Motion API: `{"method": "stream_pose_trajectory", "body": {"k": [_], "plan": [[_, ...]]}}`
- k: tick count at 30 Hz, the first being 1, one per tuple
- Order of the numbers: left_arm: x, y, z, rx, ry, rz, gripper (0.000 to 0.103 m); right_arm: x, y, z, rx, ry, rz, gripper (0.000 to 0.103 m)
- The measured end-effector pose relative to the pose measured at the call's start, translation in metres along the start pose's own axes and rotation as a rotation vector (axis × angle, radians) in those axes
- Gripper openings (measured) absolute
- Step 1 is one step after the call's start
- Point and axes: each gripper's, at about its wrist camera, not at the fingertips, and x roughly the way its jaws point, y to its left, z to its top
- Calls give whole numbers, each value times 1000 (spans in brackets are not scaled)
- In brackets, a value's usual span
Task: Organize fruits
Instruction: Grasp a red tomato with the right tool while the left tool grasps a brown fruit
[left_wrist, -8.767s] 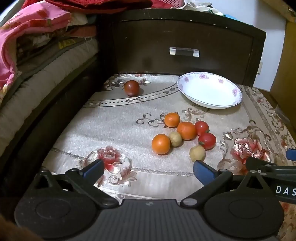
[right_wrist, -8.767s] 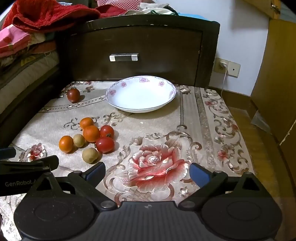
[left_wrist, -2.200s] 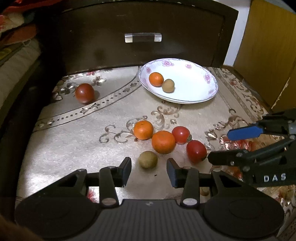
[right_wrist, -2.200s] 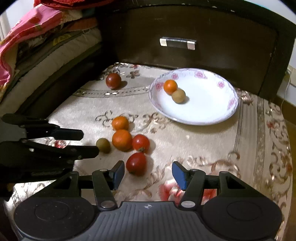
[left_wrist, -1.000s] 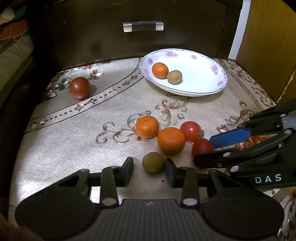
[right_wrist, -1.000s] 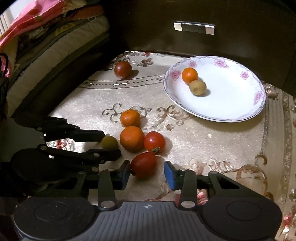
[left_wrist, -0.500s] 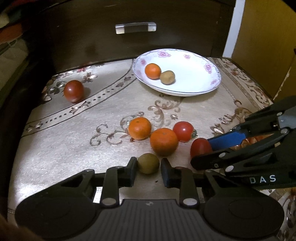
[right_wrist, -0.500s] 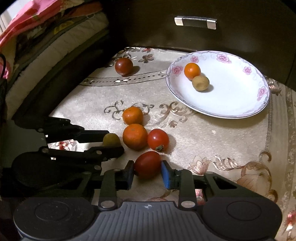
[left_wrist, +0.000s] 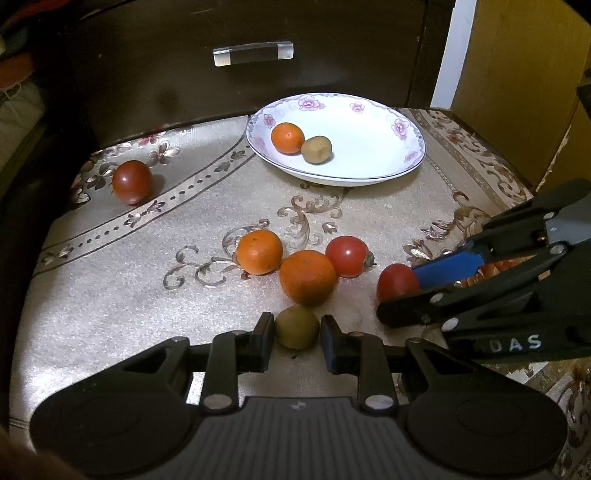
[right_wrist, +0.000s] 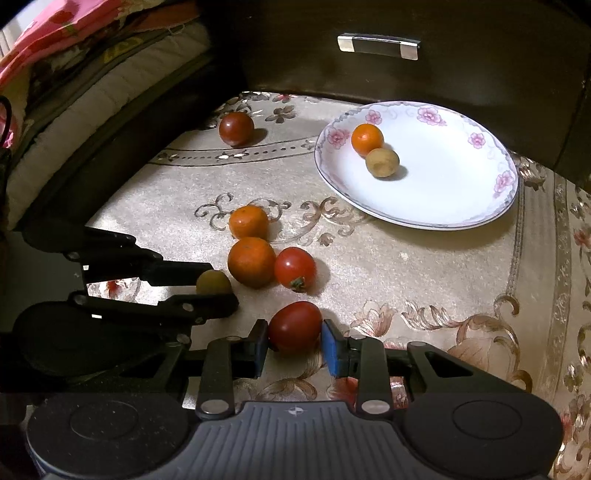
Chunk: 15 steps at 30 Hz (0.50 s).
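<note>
Left claw (left_wrist: 297, 332) clamped on small greenish-brown fruit (left_wrist: 296, 327), low on bench (left_wrist: 110, 295), fruit looks barely off or still on the cloth, can't tell. Right claw (right_wrist: 294, 343) clamped on red tomato (right_wrist: 294, 326), also down near the cloth.

Just beyond the claws: big orange (left_wrist: 307, 277), smaller orange (left_wrist: 259, 252), second red tomato (left_wrist: 346, 256), bunched together and touching or nearly so. Dark red tomato (left_wrist: 132, 181) alone, well apart at far left. White flowered plate (left_wrist: 380, 155) at back holds one orange (left_wrist: 287, 137) and one brown fruit (left_wrist: 316, 148), touching.

Progress, my read: two in plate, two gripped, four loose on bench. Roughly a quarter done.

Counts: oranges 3, tomatoes 3 (two red, one dark), small brown/green fruits 2, plate 1. Eight fruits total.
</note>
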Motion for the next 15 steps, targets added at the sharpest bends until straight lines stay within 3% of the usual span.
{"method": "stream_pose_trajectory", "body": {"k": [15], "plan": [[-1,-1,-4,-3,-20,5,34,4,2,0,9,1,2,29]]}}
